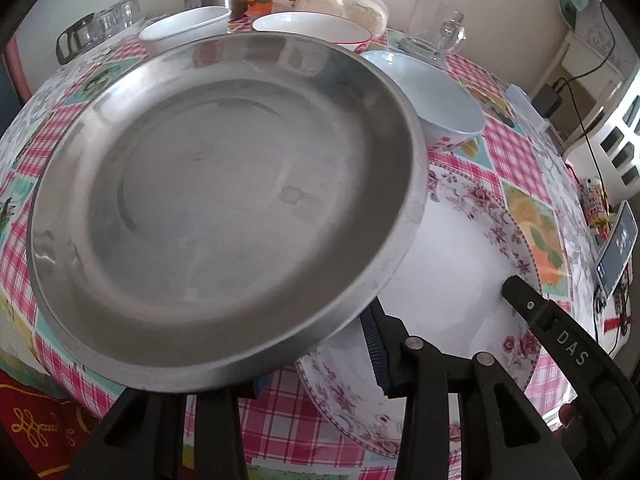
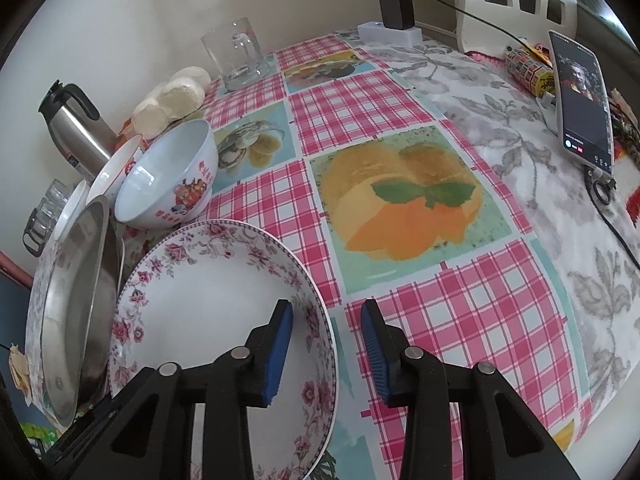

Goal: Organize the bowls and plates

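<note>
Left tongs (image 1: 316,364) grip the steel plate (image 1: 224,208), right tongs (image 2: 326,352) straddle the floral plate's (image 2: 208,292) rim loosely; bowls (image 2: 168,184) beyond remain unstacked.

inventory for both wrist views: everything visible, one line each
steel plate: 1, silver, tilted over floral plate
floral plate: 1, white with pink flowers, near table edge
bowls: 3, white, behind the plates
glass mug: 1, clear, by wall
thermos: 1, steel, by wall
buns: several, white, by wall
phone: 1, black, propped at right
charger: 1, black, far edge
tablecloth: 1, pink check
left gripper: black, jaws on steel plate's rim
right gripper: black, jaws straddle floral plate's rim
</note>
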### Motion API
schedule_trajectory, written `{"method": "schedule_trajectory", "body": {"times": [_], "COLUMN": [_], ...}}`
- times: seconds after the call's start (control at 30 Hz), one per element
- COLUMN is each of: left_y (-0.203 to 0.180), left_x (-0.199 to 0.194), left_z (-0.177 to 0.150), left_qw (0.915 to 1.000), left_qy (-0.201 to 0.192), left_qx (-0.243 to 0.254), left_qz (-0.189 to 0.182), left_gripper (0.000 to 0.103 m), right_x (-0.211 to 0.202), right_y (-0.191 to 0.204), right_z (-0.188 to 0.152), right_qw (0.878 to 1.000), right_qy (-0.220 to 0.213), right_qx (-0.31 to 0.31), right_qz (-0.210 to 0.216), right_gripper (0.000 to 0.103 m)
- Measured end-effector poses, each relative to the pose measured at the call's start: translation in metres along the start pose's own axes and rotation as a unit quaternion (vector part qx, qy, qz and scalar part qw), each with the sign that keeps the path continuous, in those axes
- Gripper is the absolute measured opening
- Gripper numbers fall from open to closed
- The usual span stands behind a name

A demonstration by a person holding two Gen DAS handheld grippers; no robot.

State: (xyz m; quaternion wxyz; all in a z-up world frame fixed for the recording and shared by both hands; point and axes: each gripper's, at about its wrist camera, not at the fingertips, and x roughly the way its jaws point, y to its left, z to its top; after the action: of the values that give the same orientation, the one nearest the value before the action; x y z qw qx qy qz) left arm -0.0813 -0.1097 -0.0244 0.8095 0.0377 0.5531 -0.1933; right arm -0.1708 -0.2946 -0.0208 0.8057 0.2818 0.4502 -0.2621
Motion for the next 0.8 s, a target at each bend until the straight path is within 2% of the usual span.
{"method": "schedule_trajectory", "body": {"times": [0.2, 0.43, 0.57, 0.8], "left_y": [-0.014, -0.035, -0.034, -0.038], "left_x": [-0.001, 0.000, 0.003, 0.013], "left_z": [-0.004, -0.007, -0.004, 0.008], "left_qw": [0.9994, 0.9966, 0.9972, 0.9981], "left_qy": [0.002, 0.007, 0.008, 0.001], "left_qx": [0.032, 0.078, 0.065, 0.053], "left_qz": [-0.012, -0.026, -0.037, -0.031], "left_gripper": [0.040, 0.040, 0.039, 0.039], "right_x": [-0.002, -0.007, -0.009, -0.010], "right_y": [-0.005, -0.024, -0.033, -0.033], "right_z": [-0.001, -0.001, -0.001, -0.001], "right_qw": [1.000, 1.000, 0.999, 0.999], "right_qy": [-0.003, -0.010, -0.014, -0.016], "right_qx": [-0.005, 0.021, 0.035, 0.031], "right_qz": [-0.006, -0.016, -0.012, -0.019], "right_gripper": [0.037, 0.037, 0.037, 0.037]}}
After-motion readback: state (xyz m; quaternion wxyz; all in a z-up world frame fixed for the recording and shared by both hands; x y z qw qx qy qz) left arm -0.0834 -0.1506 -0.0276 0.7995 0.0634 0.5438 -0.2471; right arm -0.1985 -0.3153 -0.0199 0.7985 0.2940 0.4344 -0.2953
